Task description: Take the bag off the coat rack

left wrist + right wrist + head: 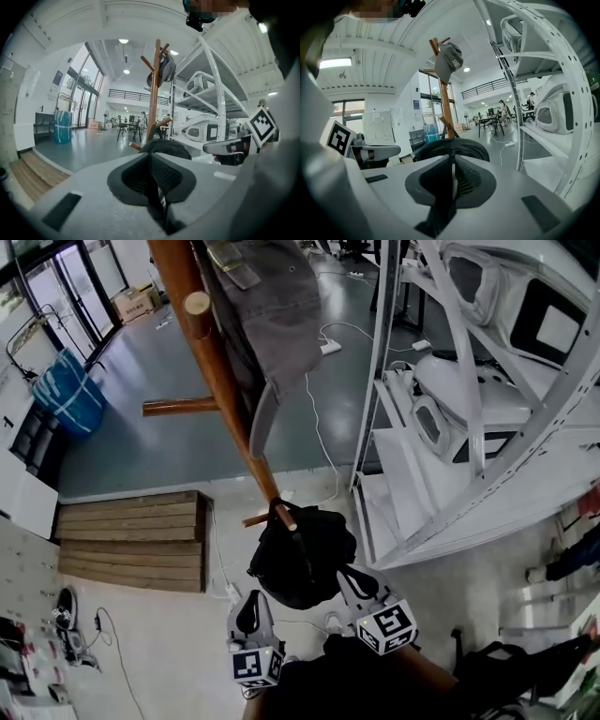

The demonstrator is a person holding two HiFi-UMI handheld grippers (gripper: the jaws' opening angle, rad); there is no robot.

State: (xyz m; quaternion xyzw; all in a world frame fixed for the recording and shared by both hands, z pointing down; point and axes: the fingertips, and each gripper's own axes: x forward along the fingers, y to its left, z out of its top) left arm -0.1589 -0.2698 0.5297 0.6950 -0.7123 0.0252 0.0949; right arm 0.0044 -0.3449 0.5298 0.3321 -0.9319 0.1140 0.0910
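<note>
Grey shop floor; coat rack [221, 381] top cropped, bag [302, 554] partly hidden behind jaws. left gripper [249, 607], right gripper [353, 579] clenched empty, roughly level, just beside bag.

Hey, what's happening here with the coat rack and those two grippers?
A person holds a gripper in each hand and has both pointed at the black bag, which hangs by its strap from a low peg of the wooden coat rack. The left gripper and the right gripper are both shut and empty, side by side just short of the bag. Nothing has been lifted off yet. A grey cap hangs higher on the rack, and white shelving stands beside it.
</note>
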